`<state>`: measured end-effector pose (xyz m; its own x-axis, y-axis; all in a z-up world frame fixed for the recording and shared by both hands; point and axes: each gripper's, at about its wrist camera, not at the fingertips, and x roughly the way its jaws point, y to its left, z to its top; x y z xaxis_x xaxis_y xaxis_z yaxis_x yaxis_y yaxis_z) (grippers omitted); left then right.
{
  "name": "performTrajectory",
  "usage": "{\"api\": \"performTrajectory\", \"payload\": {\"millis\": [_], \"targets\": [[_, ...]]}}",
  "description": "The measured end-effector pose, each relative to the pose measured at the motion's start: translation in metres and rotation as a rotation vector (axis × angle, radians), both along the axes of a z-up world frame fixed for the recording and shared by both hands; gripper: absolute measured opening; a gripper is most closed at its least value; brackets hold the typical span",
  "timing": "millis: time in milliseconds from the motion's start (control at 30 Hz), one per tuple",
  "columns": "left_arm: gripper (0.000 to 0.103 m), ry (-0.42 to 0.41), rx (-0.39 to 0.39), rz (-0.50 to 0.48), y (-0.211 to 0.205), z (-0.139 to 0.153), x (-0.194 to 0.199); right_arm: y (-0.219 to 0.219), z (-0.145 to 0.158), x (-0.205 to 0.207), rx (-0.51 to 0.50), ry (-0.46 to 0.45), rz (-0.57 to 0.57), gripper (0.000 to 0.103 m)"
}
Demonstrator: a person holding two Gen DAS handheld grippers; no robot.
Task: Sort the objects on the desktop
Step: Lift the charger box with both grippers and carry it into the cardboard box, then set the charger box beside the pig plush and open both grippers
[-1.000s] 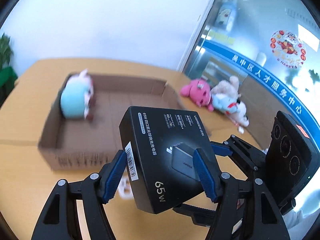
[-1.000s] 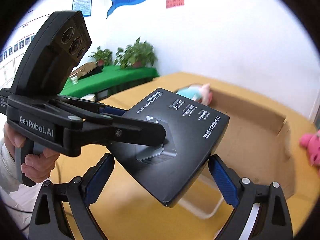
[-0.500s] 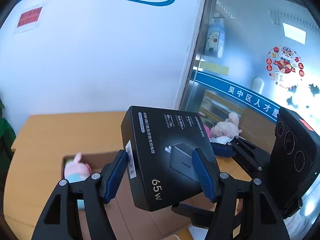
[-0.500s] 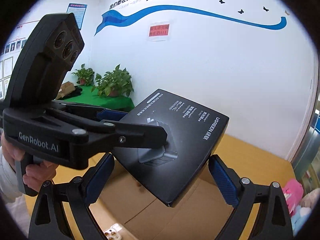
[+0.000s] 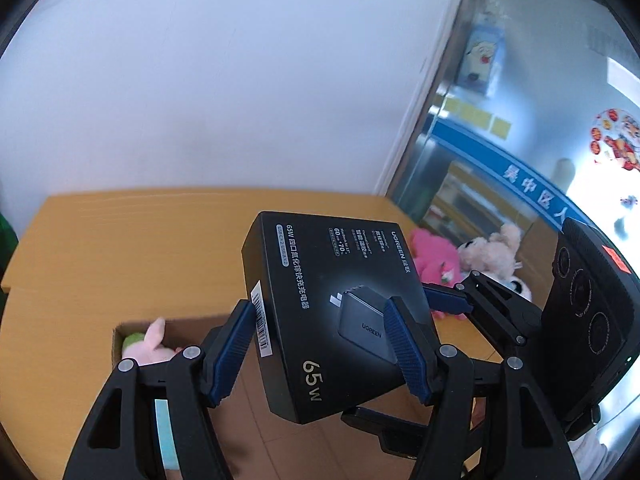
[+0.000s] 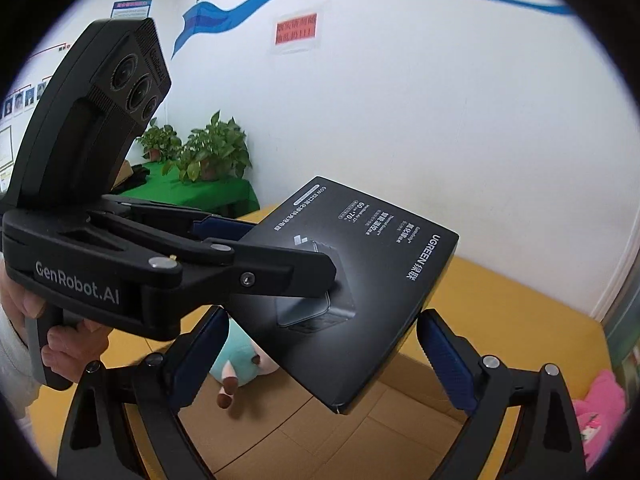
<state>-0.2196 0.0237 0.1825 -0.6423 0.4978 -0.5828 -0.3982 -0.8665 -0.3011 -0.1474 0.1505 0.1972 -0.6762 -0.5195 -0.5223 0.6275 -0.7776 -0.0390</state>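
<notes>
The black charger box (image 5: 340, 312) hangs in the air, tilted with its printed face towards my cameras and one corner lowest, above the open cardboard box (image 6: 400, 432) on the yellow table (image 5: 140, 240). My left gripper (image 5: 320, 348) is clamped on it, one blue pad on the barcode edge and the other pressed onto the printed face, so the hold runs across a corner and not squarely across two sides. My right gripper (image 6: 322, 340) straddles the low corner; its pad tips sit right at the box edges, but I cannot tell whether they press or only frame it. I judge the step in hand to be carrying the charger box over and setting it into the cardboard box. To do it well I would hold the left squeeze firm, since smooth cardboard held on the slant could swivel between the pads, and level the box before lowering. The teal plush toy (image 6: 240, 360) lies inside near one end, under the left side of the charger box as my right camera sees it, so I would aim for the bare brown floor beside it. The pink plush (image 5: 434, 256) and the cream plush (image 5: 492, 252) lie on the table beyond, well apart from the drop. I would let go only once the low corner rests on the floor.
</notes>
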Motion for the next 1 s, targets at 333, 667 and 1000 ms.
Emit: {"api": "performTrajectory", "payload": {"millis": [333,667,1000], "targets": [[0.061,-0.318,-0.077,0.038,0.006,-0.132,-0.074,-0.009,-0.130,-0.068,-0.058,-0.292,-0.006,0.095],[0.054,-0.486,-0.247,0.090,0.033,-0.183,-0.097,0.001,-0.195,-0.096,-0.058,-0.427,-0.053,0.081],[0.050,-0.503,-0.253,0.145,0.029,-0.183,-0.104,0.001,-0.198,-0.093,-0.070,-0.465,-0.050,0.081]]}}
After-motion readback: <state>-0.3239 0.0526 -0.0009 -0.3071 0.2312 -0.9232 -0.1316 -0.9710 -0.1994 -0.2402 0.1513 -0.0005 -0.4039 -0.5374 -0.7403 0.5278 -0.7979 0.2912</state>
